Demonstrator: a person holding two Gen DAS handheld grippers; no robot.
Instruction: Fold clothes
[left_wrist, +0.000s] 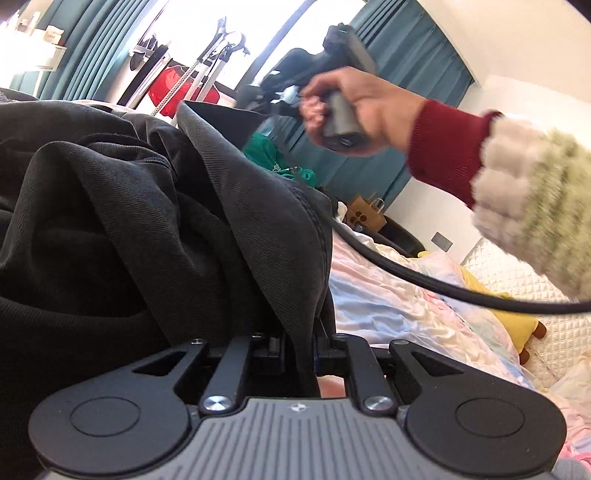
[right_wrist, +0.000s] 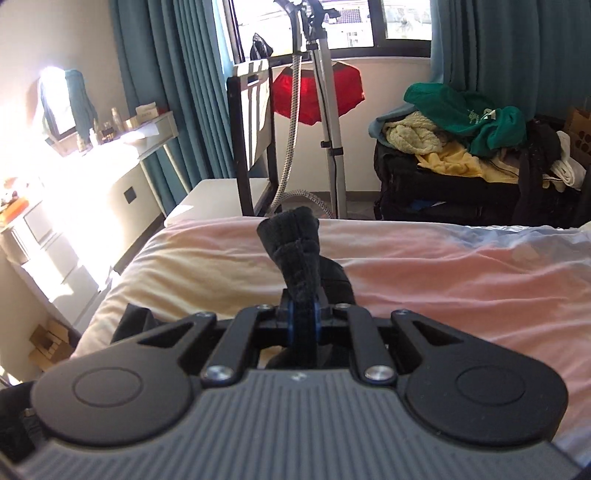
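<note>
A dark grey garment (left_wrist: 147, 221) fills the left of the left wrist view, bunched in thick folds. My left gripper (left_wrist: 299, 343) is shut on a fold of its edge. In the right wrist view my right gripper (right_wrist: 303, 314) is shut on a ribbed black part of the garment (right_wrist: 295, 251), which sticks up between the jaws above the bed (right_wrist: 443, 273). More black cloth hangs below the gripper at the left. The hand holding the right gripper (left_wrist: 340, 110) shows in the left wrist view, raised above the garment.
The bed has a pastel pink and blue sheet (left_wrist: 406, 314). A black cable (left_wrist: 406, 273) runs across it. A garment steamer stand (right_wrist: 328, 110), a dark chair (right_wrist: 251, 140), a pile of clothes on a suitcase (right_wrist: 461, 147) and a dresser (right_wrist: 74, 177) stand beyond the bed.
</note>
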